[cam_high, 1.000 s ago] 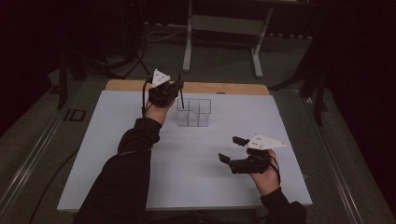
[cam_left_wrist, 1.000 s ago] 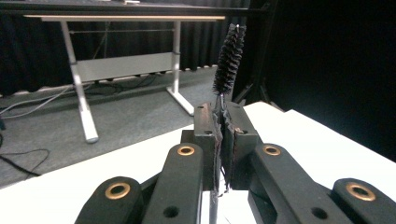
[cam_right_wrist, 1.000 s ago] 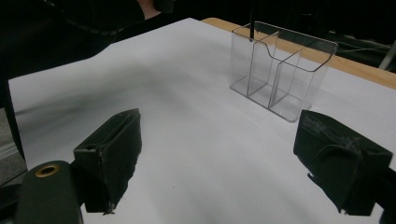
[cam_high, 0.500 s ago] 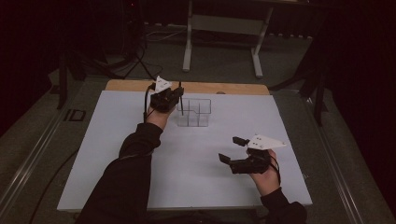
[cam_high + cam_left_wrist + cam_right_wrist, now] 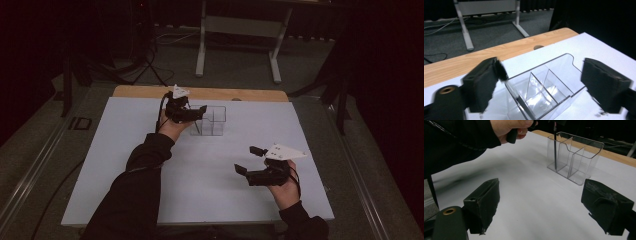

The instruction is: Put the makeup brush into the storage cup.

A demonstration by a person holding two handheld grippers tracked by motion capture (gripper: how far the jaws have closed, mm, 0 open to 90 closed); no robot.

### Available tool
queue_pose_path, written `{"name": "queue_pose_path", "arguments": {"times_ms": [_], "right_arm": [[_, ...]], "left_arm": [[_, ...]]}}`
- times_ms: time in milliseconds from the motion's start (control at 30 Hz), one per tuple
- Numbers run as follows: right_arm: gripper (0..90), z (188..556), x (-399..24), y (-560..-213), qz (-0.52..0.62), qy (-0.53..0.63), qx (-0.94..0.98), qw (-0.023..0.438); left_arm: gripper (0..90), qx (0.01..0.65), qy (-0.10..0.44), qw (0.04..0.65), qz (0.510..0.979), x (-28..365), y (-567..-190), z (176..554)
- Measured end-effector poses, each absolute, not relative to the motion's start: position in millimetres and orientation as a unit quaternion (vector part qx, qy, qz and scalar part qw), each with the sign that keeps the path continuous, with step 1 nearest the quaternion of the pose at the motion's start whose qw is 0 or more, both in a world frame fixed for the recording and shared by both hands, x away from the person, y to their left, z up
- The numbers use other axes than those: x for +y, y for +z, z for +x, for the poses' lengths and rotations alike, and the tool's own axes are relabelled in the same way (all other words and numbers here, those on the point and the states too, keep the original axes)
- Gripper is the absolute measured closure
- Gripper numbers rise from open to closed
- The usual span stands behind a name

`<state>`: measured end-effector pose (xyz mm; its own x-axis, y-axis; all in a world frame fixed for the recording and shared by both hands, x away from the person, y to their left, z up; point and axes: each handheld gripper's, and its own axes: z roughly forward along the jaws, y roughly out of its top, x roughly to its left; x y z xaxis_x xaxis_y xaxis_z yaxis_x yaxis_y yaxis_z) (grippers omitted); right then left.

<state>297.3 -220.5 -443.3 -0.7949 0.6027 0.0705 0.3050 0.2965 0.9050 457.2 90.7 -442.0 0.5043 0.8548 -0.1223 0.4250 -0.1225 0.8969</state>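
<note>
White sheet [image 5: 200, 175] lying bare at front, right gripper [image 5: 248, 159] idling there, jaws spread, holding nothing. Left gripper [image 5: 199, 112] hovering over clear organizer [image 5: 216, 120] at far centre, jaws just opening, nothing between pads. Dark pen [image 5: 555, 145] standing in end compartment. Drop looking done; next move calling for straight lift clear of acrylic rim. Wooden edge [image 5: 250, 94] lying just behind.

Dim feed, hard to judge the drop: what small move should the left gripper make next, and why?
Probably lift the left gripper straight up, away from the clear organizer. Its jaws have just been opening and stand wide with nothing pressed between the pads, and the thin dark pen stands in an end compartment, so the drop looks done.
</note>
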Motion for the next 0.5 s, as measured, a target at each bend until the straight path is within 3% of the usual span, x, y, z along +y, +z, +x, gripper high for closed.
{"name": "queue_pose_path", "arguments": {"times_ms": [500], "right_arm": [[14.9,297.1,-221.4,-442.2,0.288,0.521,0.79,0.145]], "left_arm": [[0.0,0.43,0.216,0.51,0.713,107.7,-432.1,451.3]]}}
